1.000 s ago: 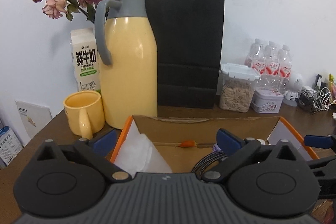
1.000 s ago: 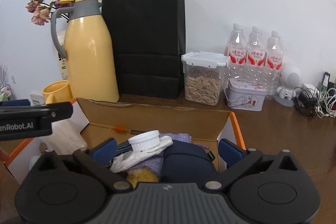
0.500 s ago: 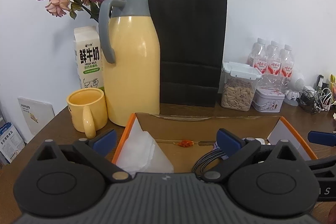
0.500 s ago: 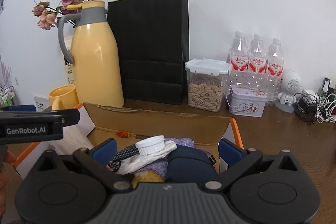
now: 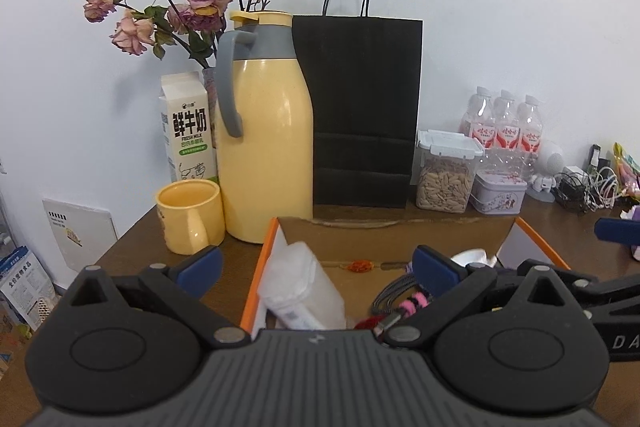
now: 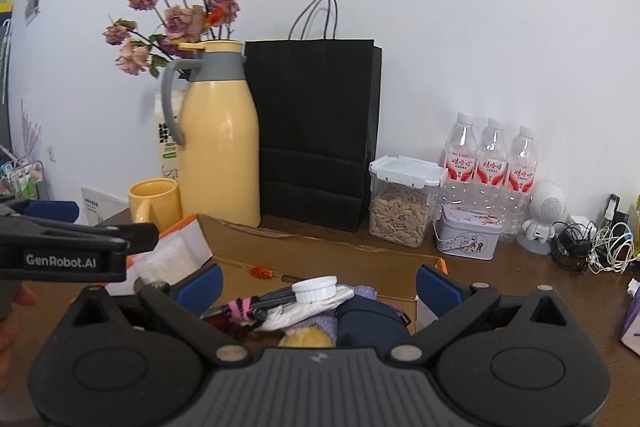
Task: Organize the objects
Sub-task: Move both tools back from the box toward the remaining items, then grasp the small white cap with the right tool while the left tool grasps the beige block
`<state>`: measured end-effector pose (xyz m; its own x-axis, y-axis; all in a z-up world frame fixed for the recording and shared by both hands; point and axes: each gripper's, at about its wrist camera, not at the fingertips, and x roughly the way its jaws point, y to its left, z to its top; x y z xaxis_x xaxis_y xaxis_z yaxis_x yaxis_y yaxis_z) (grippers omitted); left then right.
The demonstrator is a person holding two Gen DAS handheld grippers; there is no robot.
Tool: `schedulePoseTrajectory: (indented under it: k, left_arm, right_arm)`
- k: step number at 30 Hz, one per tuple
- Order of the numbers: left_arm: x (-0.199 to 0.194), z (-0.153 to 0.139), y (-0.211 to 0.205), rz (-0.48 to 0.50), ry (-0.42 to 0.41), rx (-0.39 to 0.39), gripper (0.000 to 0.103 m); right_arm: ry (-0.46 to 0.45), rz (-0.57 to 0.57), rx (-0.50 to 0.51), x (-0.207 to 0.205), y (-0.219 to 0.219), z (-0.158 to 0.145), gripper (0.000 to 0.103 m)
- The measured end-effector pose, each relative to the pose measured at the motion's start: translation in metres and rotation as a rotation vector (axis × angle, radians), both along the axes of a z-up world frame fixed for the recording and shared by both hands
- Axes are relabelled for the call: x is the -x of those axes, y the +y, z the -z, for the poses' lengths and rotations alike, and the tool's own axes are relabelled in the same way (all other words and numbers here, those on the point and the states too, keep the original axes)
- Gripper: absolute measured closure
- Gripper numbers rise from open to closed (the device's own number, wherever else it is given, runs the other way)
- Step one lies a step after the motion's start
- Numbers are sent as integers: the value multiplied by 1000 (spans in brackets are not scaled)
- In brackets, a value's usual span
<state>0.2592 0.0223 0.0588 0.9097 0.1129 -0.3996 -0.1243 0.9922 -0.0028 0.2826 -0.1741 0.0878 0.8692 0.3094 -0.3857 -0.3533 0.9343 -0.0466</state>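
Note:
An open cardboard box with orange edges (image 5: 394, 231) (image 6: 304, 255) sits on the wooden table in front of both grippers. It holds a frosted plastic container (image 5: 304, 287), a white-capped pouch (image 6: 316, 293), a dark blue pouch (image 6: 370, 319), cords and cloth. My left gripper (image 5: 318, 265) is open and empty, above the box's left part. My right gripper (image 6: 318, 281) is open and empty, above the box's near right part. The left gripper's body also shows in the right wrist view (image 6: 72, 247).
Behind the box stand a yellow thermos jug (image 5: 266, 147), a yellow mug (image 5: 190, 217), a milk carton (image 5: 186, 131), dried roses, a black paper bag (image 5: 360, 107), a seed jar (image 5: 446, 173), a tin (image 5: 498, 191), water bottles (image 5: 504, 125) and tangled cables (image 5: 588, 183).
Both grippers have risen and pulled back a little, so the box sits lower in view and more of the wall and flowers shows. Both stay open.

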Motion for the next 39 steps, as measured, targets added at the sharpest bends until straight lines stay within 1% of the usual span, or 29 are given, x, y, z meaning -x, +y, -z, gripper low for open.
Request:
schedulePoseTrajectory:
  k: [5, 9, 16, 24, 26, 29, 31, 32, 34, 35, 39]
  left_arm:
    - [20, 4, 6, -5, 17, -24, 0]
    - [34, 11, 12, -6, 44, -43, 0]
    - [52, 31, 24, -13, 104, -62, 0]
    - [68, 63, 40, -20, 203, -80, 0]
    - [71, 70, 43, -17, 221, -85, 0]
    - [75, 78, 46, -11, 247, -98, 0]
    - [77, 82, 48, -10, 260, -99, 0]
    - [77, 83, 49, -11, 263, -95, 0]
    - [78, 84, 51, -11, 267, -85, 0]
    - [78, 85, 51, -12, 269, -81, 0]
    - [77, 87, 50, -7, 277, -74, 0]
  right_arm:
    - [15, -20, 25, 23, -2, 5, 0]
    - [51, -40, 45, 39, -2, 16, 0]
    - [146, -85, 87, 63, 5, 46, 0]
    - [245, -146, 123, 83, 18, 80, 1]
    - [258, -163, 124, 87, 20, 85, 6]
    - [275, -185, 118, 89, 24, 88, 18]
    - [281, -197, 108, 89, 26, 89, 30]
    - [285, -202, 100, 89, 26, 90, 33]
    - [296, -207, 87, 89, 26, 90, 47]
    - [303, -211, 82, 88, 26, 91, 50]
    - [315, -220, 73, 87, 27, 94, 69]
